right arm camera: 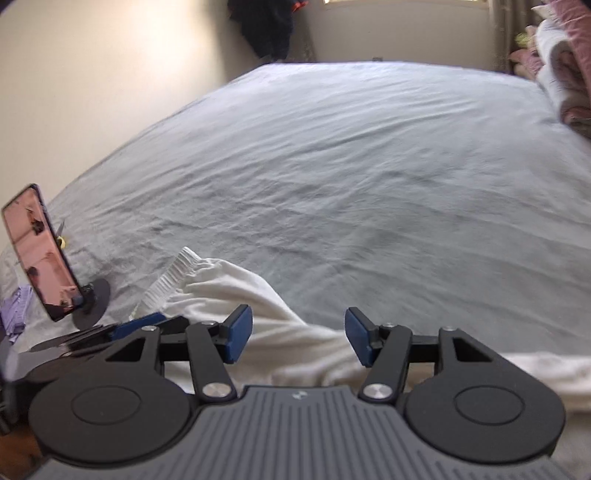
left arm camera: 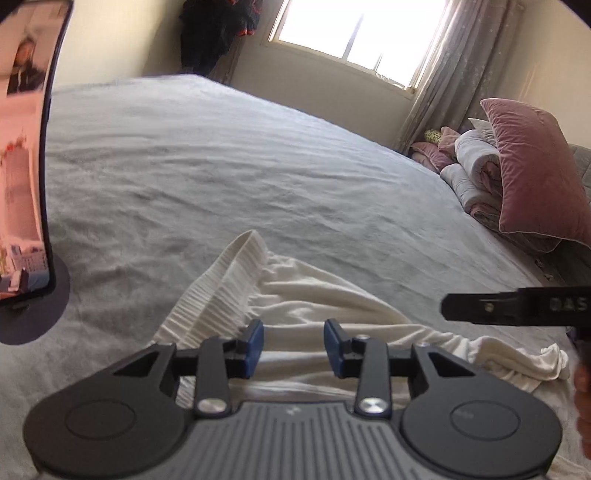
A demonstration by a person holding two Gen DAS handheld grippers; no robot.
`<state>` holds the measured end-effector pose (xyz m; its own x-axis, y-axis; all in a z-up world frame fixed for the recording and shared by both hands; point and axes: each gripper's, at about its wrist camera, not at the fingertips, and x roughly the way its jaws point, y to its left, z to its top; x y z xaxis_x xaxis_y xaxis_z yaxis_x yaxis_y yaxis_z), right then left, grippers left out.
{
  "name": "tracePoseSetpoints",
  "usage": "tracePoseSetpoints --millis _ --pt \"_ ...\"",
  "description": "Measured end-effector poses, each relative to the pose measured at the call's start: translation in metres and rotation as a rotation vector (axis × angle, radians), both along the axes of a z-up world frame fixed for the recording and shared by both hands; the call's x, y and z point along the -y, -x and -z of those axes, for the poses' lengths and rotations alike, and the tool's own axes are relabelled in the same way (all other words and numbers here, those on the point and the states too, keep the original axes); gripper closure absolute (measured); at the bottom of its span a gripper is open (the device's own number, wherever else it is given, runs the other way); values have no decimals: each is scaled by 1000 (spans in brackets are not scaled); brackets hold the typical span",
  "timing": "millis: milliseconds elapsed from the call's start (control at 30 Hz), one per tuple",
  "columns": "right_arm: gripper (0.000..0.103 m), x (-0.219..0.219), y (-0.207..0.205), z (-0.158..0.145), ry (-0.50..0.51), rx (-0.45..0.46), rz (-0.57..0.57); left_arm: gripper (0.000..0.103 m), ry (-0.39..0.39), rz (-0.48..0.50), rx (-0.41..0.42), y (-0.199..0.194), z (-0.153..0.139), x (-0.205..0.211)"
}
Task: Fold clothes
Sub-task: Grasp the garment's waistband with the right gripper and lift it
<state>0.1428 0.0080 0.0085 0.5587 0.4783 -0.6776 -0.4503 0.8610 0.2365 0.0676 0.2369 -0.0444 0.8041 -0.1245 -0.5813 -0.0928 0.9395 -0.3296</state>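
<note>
Only in the left wrist view: a bright window (left arm camera: 354,33), a grey curtain (left arm camera: 443,74), a big pink pillow (left arm camera: 532,166) leaning on rolled-up blankets (left arm camera: 469,173) at the far right side of the bed (left arm camera: 221,166), and the black tip of the right gripper (left arm camera: 517,306) poking in from the right edge. Only in the right wrist view: a bit of purple cloth (right arm camera: 14,306) at the far left edge, and the whole phone (right arm camera: 40,254) tilted on its round black stand (right arm camera: 94,302), with the left gripper (right arm camera: 136,326) low just beside that stand. In the left view, just a slice of the same phone (left arm camera: 22,166) at the left edge. In both views, dark clothes (left arm camera: 218,29) hanging in the far corner of the room. White clothing (left arm camera: 295,295) lying bunched on the near part of the grey bed, with its ribbed stretchy band (left arm camera: 218,291) pointing up and away. Left gripper (left arm camera: 293,349) low over the white cloth near that band, blue pads (left arm camera: 255,343) apart with a middle-sized gap, nothing between them; touching the cloth or not, cannot tell. Right gripper (right arm camera: 298,339) over the same white clothing (right arm camera: 258,314), jaws wide apart, a soft fold of cloth in the gap but not pinched.
</note>
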Motion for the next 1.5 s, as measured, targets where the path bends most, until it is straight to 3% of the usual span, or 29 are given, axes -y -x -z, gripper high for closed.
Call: tracePoseSetpoints --millis 133,233,300,367,433,500,567,633,733,867,1000,1133,1167,1200,1333,1500 --pt "43 -9 -23 18 -23 -22 -19 80 41 25 -30 -5 7 -13" --pt "45 -17 -33 31 -39 -51 -29 94 64 1 -50 -5 9 -22" --pt "55 -23 -35 36 -55 -68 -48 97 82 -12 -62 -5 10 -28" --pt "87 -27 -32 36 -74 -63 -67 97 119 -8 -70 -5 9 -33" --pt "92 -31 -27 34 -92 -42 -80 97 160 -5 -76 -4 8 -39" --pt "97 -33 -16 29 -86 -4 -82 93 212 11 -69 -2 5 -42" --pt "97 -37 -2 22 -67 37 -99 76 270 34 -55 0 1 -45" --pt "97 -42 15 17 -43 79 -129 68 329 58 -41 2 -2 -48" --pt "100 -49 42 16 -23 107 -190 64 411 92 -21 6 -7 -52" --pt "100 -63 69 32 52 104 -257 64 392 84 -56 5 -3 -43" --pt "98 -64 77 41 78 95 -246 64 367 63 -96 1 5 -36" --pt "80 -41 74 23 81 118 -197 64 324 79 -79 0 2 -25" --pt "62 -32 73 18 96 137 -177 63 322 88 -74 0 1 -23" --pt "55 -20 73 14 108 156 -151 63 316 99 -67 0 0 -19" --pt "53 30 68 0 154 188 -21 62 260 154 -31 0 -7 -6" --pt "53 109 61 -5 144 142 224 59 164 241 -26 -1 -14 21"
